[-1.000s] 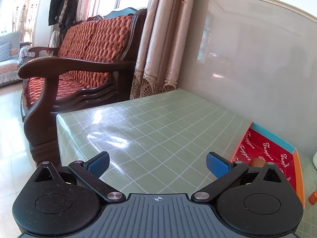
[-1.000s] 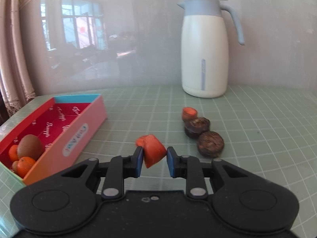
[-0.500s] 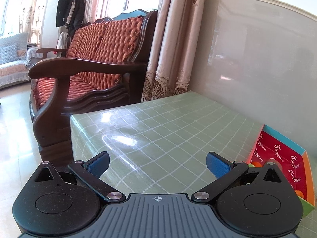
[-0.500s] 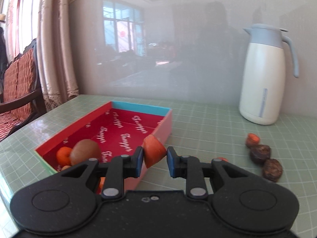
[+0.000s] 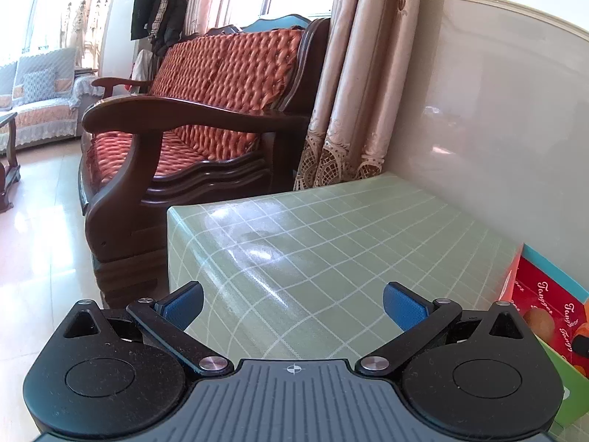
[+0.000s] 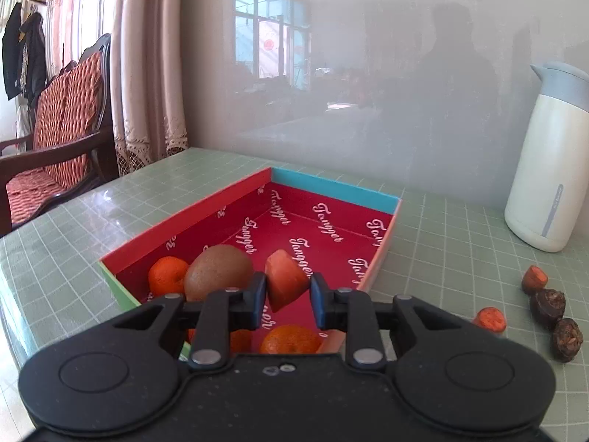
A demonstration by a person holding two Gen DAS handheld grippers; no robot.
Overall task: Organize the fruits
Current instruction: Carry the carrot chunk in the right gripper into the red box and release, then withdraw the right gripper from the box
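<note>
The left gripper (image 5: 292,304) has black linkage arms on round black housings, silver pivot screws, blue textured pads (image 5: 405,307) and a ribbed grey body marked with a small crosshair. The right gripper (image 6: 288,294) is matte black all over, dusty and speckled, with silver pivot screws and black fingers (image 6: 257,296).

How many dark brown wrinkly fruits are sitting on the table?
2. One dark brown fruit lies right of the box, and the other sits just in front of it, touching. More could be hidden behind the tool.
</note>
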